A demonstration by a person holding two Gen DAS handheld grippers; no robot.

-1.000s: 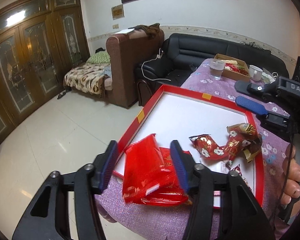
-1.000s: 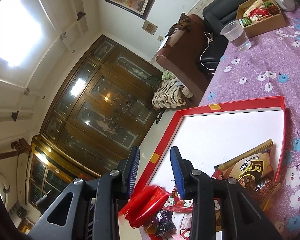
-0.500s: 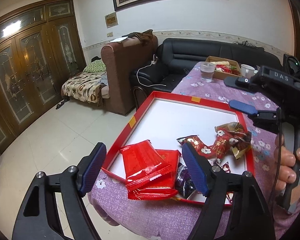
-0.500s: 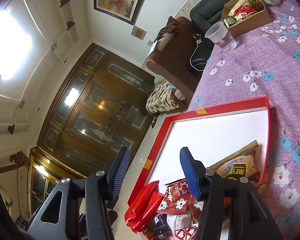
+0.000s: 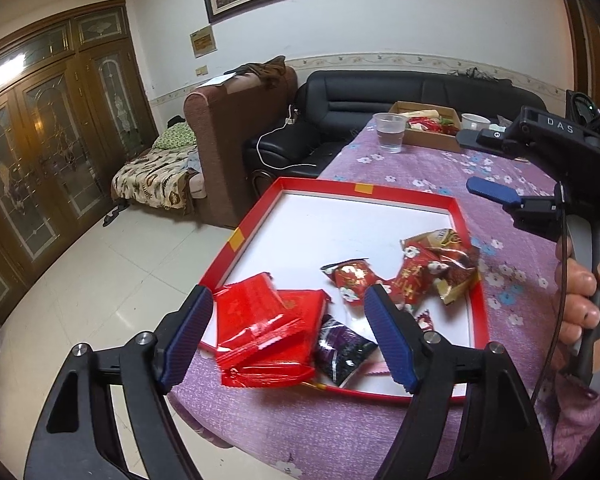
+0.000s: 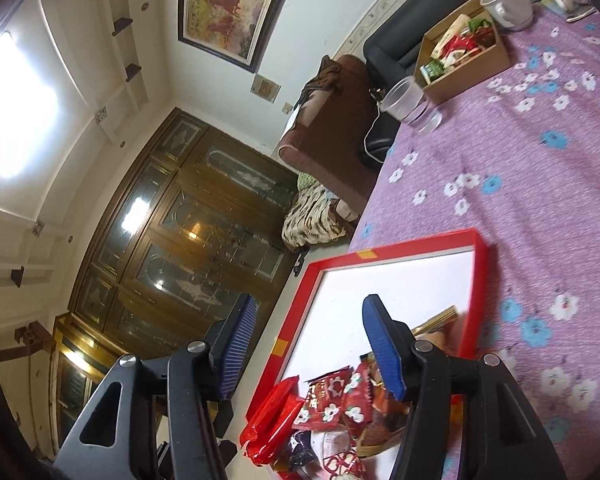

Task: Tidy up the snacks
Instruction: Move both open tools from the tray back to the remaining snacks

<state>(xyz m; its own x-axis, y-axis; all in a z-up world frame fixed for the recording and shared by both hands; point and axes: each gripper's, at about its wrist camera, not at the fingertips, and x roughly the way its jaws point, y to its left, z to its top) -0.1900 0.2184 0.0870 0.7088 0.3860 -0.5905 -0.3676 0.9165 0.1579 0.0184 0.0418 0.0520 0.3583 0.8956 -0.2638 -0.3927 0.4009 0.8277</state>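
Both tools released above the snack tray

The left tool (image 5: 288,334) has just opened, its pads either side of the red packets (image 5: 266,334) at 6 o'clock in the red tray (image 5: 236,240) on the counter (image 5: 420,168); the right tool (image 6: 308,344) has also just opened, with nothing between its pads, floral packets (image 6: 332,400) below it

Room evenly and fairly brightly lit. Source: ceiling light panel (image 6: 16,104), blown out to white in the right wrist view and mirrored as glare on the cabinet glass (image 6: 136,212). Floor tiles (image 5: 112,276) carry a soft sheen. Strong fisheye bending with dark vignetted corners. Table (image 6: 540,200) pattern slightly smeared.
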